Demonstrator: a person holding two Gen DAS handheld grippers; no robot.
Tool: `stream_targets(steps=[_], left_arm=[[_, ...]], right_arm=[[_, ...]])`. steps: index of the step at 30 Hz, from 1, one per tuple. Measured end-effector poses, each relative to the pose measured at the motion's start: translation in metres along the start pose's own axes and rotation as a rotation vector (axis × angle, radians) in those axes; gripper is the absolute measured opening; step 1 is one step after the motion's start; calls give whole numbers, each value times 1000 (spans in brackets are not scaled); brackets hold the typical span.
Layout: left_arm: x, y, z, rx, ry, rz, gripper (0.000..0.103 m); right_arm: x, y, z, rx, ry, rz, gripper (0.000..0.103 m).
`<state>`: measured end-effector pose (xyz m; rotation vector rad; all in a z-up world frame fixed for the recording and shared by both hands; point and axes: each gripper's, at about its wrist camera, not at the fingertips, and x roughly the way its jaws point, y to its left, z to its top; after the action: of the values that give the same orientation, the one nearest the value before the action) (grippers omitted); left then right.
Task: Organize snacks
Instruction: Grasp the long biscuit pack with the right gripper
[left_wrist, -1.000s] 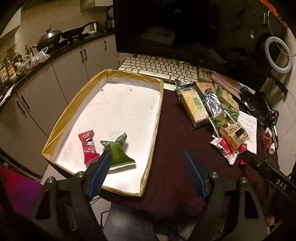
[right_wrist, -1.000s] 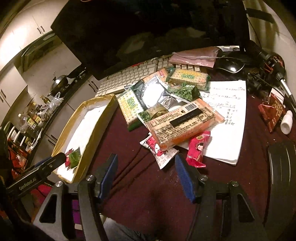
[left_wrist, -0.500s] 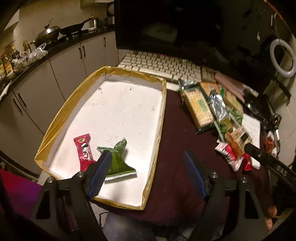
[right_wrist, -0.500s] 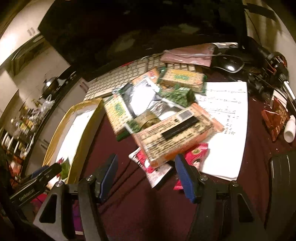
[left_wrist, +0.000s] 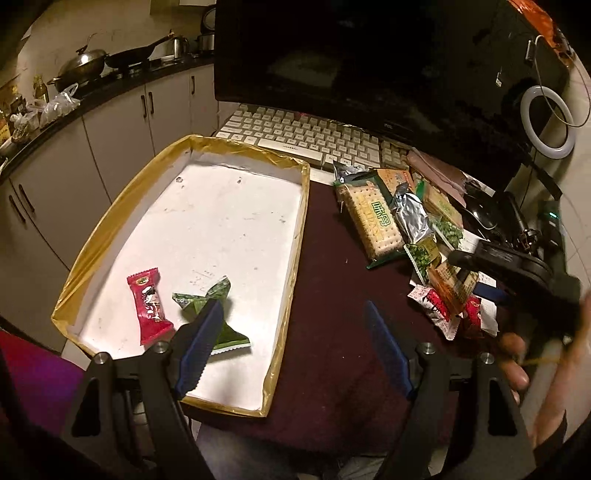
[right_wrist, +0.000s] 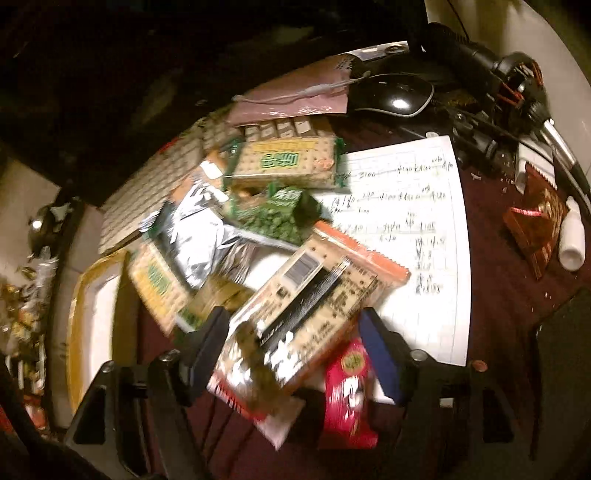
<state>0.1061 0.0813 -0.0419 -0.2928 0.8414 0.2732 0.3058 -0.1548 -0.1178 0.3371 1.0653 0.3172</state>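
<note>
Landmark: the shallow white tray with a gold foil rim (left_wrist: 110, 236), on the dark maroon tabletop (left_wrist: 332, 295).
Already in the tray: a red candy wrapper (left_wrist: 149, 304) and a crumpled green packet (left_wrist: 207, 302), side by side at its near end.
Snack pile: well to the right of the tray, spread before the white keyboard (left_wrist: 306, 136) and partly over a handwritten sheet of paper (right_wrist: 417, 229).
Target, as I judge it: the orange-edged cracker pack with a barcode (right_wrist: 314, 291), uppermost at the pile's near edge, with a small red candy packet (right_wrist: 349, 391) beside it.
Right gripper (right_wrist: 291, 343): jaws spread wide, holding nothing; the pack's near end lies between the blue pads.
Key relation: the pack's long axis runs away from the gripper and rightward, roughly along the fingers, so the jaws span its short width.
Left gripper (left_wrist: 295, 347): wide open and empty, hovering over the tray's near right rim, well apart from the pile.
Nearer hand: the right.
</note>
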Motion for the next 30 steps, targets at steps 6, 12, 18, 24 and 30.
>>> stream_targets(steps=[6, 12, 18, 24, 30], left_arm=[[-1, -14, -3, 38, 21, -34, 79], [17, -43, -5, 82, 142, -218, 79], [40, -82, 0, 138, 203, -252, 79], [29, -76, -3, 121, 136, -169, 79], [25, -63, -13, 95, 139, -120, 79]], right_arm=[[15, 11, 2, -32, -6, -116, 70], [1, -5, -4, -19, -33, -6, 26], [-13, -29, -3, 5, -38, 107, 10], [-11, -4, -1, -26, -39, 116, 70], [18, 37, -6, -175, 19, -53, 70]])
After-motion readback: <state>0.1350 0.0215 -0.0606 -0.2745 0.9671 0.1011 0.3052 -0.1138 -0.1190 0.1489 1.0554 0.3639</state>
